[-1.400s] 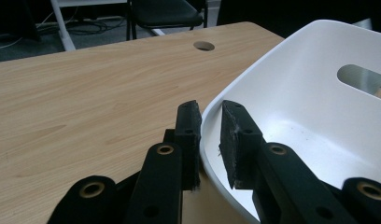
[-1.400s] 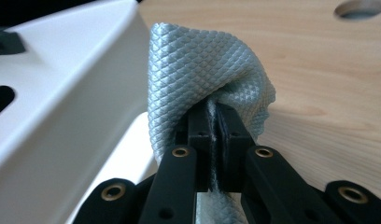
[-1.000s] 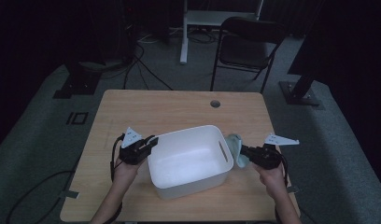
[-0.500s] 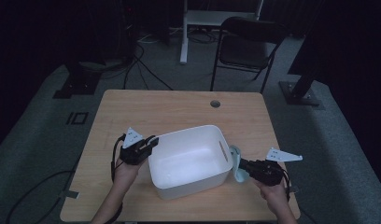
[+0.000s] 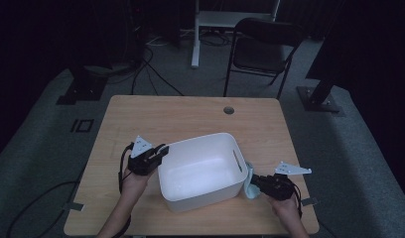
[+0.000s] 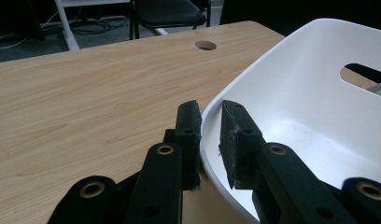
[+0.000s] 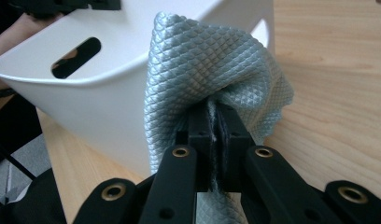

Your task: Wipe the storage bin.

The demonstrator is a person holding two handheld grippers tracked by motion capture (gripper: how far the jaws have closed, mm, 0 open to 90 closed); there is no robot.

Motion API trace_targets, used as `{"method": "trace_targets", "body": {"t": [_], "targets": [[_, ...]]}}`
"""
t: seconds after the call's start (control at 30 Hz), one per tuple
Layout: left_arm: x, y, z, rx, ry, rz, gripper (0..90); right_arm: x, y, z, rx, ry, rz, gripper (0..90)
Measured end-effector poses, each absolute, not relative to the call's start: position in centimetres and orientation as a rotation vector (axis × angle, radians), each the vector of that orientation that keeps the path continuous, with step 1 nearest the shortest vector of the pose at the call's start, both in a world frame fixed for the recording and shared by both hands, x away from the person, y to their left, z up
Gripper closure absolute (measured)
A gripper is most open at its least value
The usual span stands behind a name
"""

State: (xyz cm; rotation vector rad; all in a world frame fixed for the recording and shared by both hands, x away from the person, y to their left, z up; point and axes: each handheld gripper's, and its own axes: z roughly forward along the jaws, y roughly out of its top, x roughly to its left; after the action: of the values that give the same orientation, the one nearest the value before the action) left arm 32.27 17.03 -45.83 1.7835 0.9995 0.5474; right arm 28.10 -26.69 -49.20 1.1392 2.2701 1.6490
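A white plastic tub stands on the wooden table, nearer the front. My left gripper is at the tub's left rim. In the left gripper view the tub's rim runs between the jaws of the left gripper, which are closed on it. My right gripper is by the tub's right wall, shut on a grey-blue quilted cloth. In the right gripper view the cloth bunches above the right gripper and rests against the tub's outer wall, below a handle slot.
A round cable hole lies in the table's far right part. A black chair and a white stand are beyond the far edge. Bare wood stretches behind the tub and to its left.
My right gripper has moved with the cloth along the tub's right wall toward the table's front edge. The left gripper and the tub have stayed put.
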Motion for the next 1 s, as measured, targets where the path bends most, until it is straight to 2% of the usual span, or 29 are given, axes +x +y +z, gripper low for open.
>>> {"method": "trace_targets", "body": {"t": [0.8,1.0], "targets": [[32.4,17.1,-45.8,1.783,0.995,0.542,78.1,32.0,-25.4,-53.1,1.257,2.369,1.507,86.1],[32.4,17.3,-45.8,1.797,0.971,0.526,78.0,31.9,-25.7,-52.7,1.252,2.344,1.509,85.9]]}}
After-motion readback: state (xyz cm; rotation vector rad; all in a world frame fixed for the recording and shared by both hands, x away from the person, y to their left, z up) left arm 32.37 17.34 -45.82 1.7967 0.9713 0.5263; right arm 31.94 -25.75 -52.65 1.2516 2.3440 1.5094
